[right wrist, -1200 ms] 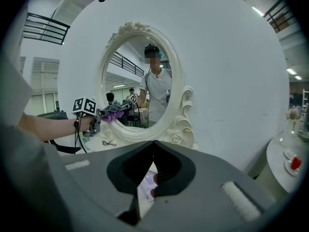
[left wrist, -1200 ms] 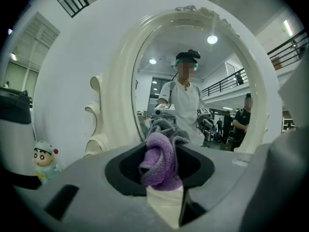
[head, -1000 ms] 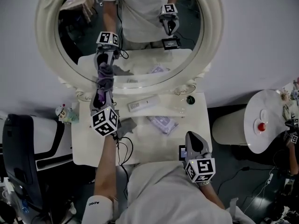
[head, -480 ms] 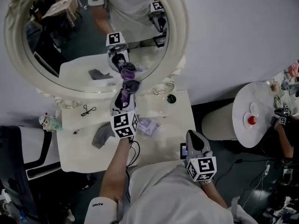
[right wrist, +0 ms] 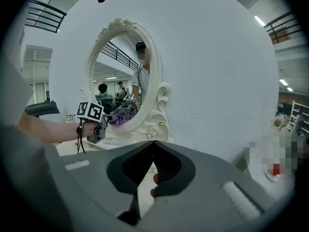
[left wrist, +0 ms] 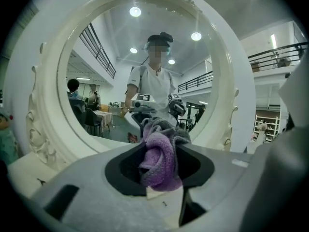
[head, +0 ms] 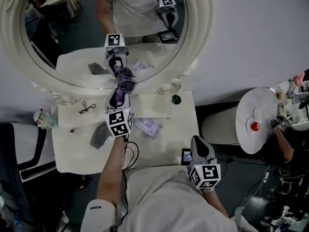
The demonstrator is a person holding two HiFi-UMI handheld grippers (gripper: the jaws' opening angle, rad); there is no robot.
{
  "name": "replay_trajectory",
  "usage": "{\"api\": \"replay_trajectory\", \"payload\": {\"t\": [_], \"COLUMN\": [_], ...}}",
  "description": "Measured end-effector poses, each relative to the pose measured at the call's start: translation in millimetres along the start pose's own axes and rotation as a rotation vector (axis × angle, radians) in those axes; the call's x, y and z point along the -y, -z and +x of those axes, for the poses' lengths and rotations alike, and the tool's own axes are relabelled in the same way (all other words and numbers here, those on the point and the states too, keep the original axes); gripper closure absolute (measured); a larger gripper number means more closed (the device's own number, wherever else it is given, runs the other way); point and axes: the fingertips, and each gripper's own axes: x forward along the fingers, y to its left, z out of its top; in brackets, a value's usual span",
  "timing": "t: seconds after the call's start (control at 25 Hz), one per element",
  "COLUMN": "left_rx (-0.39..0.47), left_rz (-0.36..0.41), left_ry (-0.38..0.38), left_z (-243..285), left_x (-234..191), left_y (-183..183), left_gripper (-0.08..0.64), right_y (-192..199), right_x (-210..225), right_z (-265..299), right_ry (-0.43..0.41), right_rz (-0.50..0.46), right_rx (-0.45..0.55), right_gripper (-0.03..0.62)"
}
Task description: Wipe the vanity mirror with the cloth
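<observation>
An oval vanity mirror (head: 193,57) in an ornate cream frame stands at the back of a white dressing table (head: 67,149). My left gripper (head: 121,87) is shut on a bunched purple and grey cloth (head: 123,80), which presses against the lower edge of the glass. In the left gripper view the cloth (left wrist: 161,156) fills the gap between the jaws, with the mirror (left wrist: 48,129) right ahead. My right gripper (head: 198,146) hangs low by the table's front right edge, shut and holding nothing. From the right gripper view the mirror (right wrist: 154,110) and the cloth (right wrist: 123,114) show side-on.
On the table lie a grey cloth (head: 100,135), a patterned purple pack (head: 147,126), a small black hair clip (head: 86,108), a dark round knob (head: 176,99) and a little figurine (head: 39,117). A small device (head: 186,156) sits at the front edge. A round white side table (head: 253,110) stands at the right.
My left gripper has slid the cloth a little to the left along the mirror's lower edge since half a second ago. The head view has shifted. The right gripper stayed put.
</observation>
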Motion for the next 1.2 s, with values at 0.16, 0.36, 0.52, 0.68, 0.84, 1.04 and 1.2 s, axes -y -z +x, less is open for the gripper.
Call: {"api": "replay_trajectory", "payload": {"t": [0.16,0.36,0.52,0.68,0.84,1.04,1.2], "left_rx": [-0.032,-0.015,0.015,0.031,0.063,0.074,0.086], "left_rz": [0.026,0.036,0.058,0.032,0.035,0.049,0.056], "left_ry": [-0.064,-0.090,-0.075,-0.054,-0.022,-0.003,0.000], "left_z": [-17,-45,-58,-71,-84,-115,-150], "left_x": [-66,-130,-153,-170,-181,-175,-158], "left_y": [1,-21,-45,-62,-83,-82,-77], "left_gripper": [0.409,0.407,0.407,0.405,0.405,0.408,0.408], "right_y": [-4,-6,-4,1,12,24,20], "right_x": [-47,-98,-133,-155,-169,-170,-165], "right_z": [11,14,10,0,-12,-28,-33], "right_ry": [-0.040,-0.056,-0.055,-0.023,0.018,0.034,-0.002], "right_rz": [0.011,0.040,0.059,0.086,0.115,0.139,0.137], "right_rx": [0.001,0.009,0.016,0.017,0.014,0.017,0.057], "right_gripper": [0.584,0.584,0.584,0.584,0.584,0.584,0.584]}}
